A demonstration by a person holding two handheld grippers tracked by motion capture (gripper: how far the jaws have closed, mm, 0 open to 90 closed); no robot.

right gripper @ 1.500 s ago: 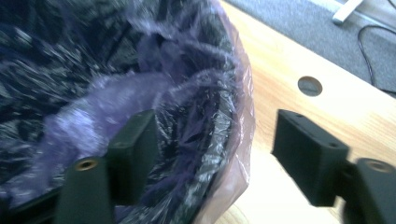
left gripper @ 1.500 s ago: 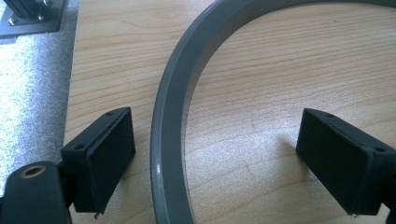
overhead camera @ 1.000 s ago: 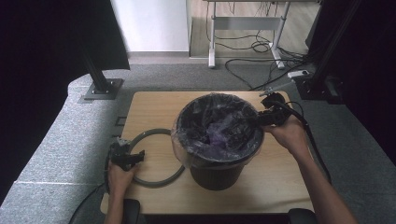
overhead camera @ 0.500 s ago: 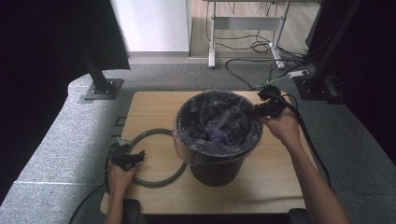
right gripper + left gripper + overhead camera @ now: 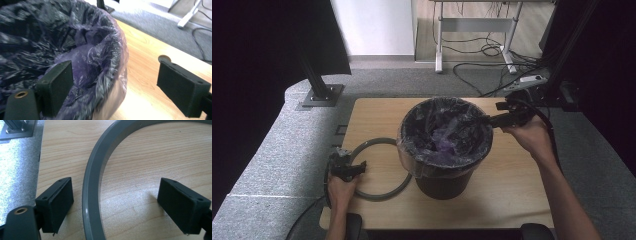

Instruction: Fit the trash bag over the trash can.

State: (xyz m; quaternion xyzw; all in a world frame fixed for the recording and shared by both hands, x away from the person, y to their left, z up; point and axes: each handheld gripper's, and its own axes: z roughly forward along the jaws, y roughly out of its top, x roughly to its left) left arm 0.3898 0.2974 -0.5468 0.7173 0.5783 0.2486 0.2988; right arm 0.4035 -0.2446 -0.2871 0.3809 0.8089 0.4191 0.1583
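My right tool (image 5: 488,120) has just let go of the bag (image 5: 444,135) folded over the bin's (image 5: 443,175) far-right rim. My left tool (image 5: 116,205), spread wide, straddles the ring (image 5: 93,195) near-left on the counter (image 5: 512,190), ready to clamp the liner.

The high view looks forward and down from above the person's side onto the pale wooden table (image 5: 522,185); the left gripper view sits close over the grey plastic ring (image 5: 93,195), also seen from above. The right gripper view faces the rim of the black bin lined with purple film (image 5: 82,62) from close by; the high view shares it.
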